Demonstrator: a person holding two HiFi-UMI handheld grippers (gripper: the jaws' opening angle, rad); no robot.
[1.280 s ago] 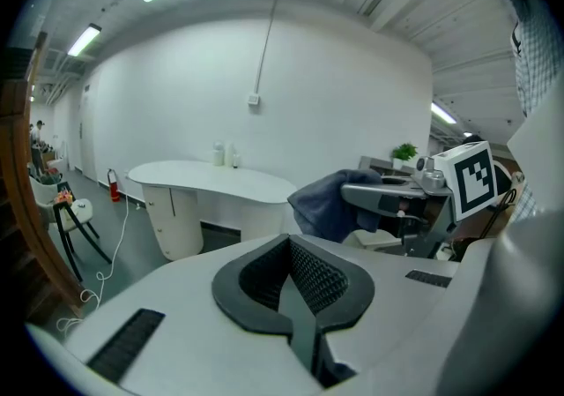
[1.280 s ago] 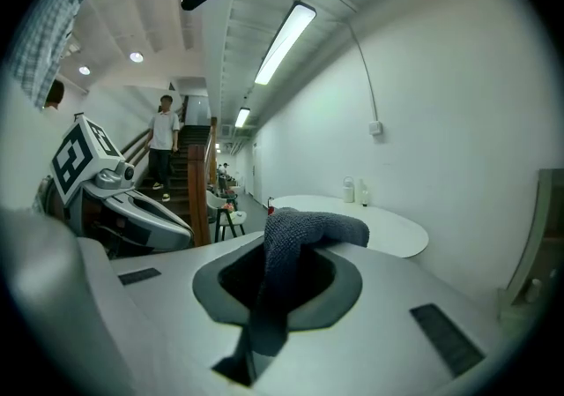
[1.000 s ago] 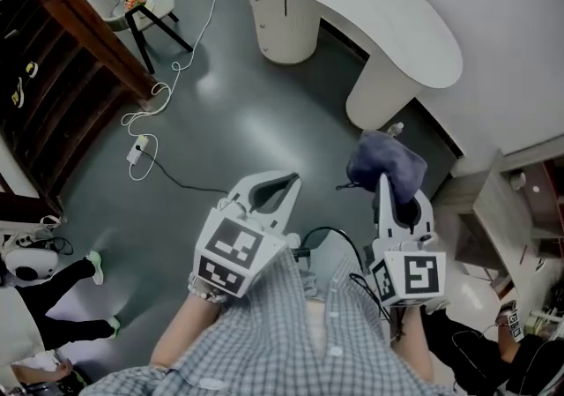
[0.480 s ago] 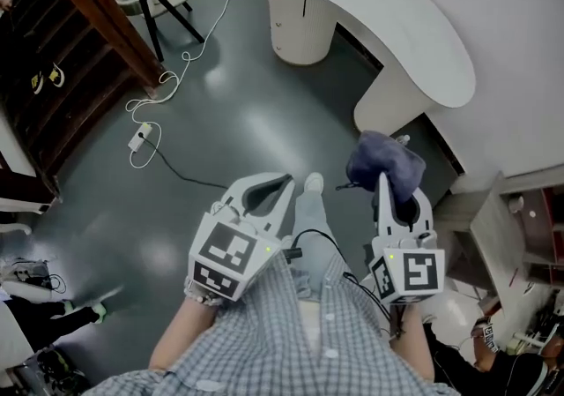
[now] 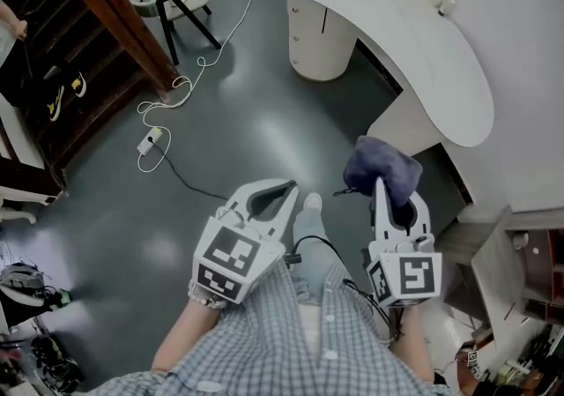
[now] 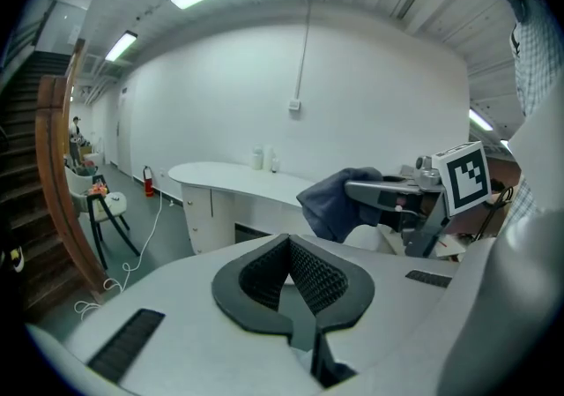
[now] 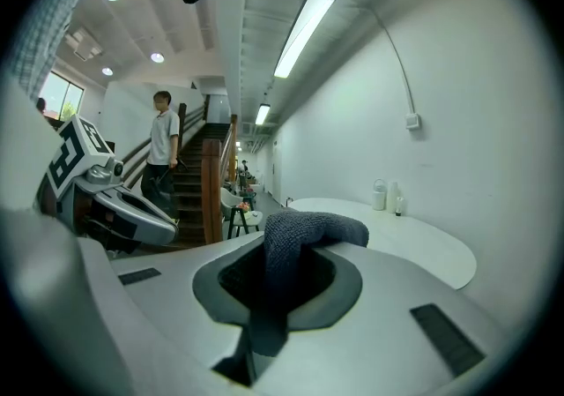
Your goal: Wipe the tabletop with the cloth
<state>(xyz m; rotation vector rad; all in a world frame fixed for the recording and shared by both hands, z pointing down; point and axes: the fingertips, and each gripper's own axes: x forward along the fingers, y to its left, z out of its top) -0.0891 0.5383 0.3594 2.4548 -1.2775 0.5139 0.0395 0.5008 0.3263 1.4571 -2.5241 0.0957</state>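
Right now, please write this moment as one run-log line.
left gripper shut, empty | right gripper shut on cloth | tabletop ahead, untouched

The left gripper (image 5: pixel 284 187) and right gripper (image 5: pixel 386 190) have smooth, pale grey moulded shells. Each carries a white marker cube (image 5: pixel 231 255) printed with black square patterns. Dark ribbed pads (image 6: pixel 308 272) line the jaws. A thin black cable (image 5: pixel 328 234) loops between the grippers. The person wears a finely checked grey-and-white shirt (image 5: pixel 291 346) with white buttons, pale jeans (image 5: pixel 308 231) and a white shoe (image 5: pixel 311 202).
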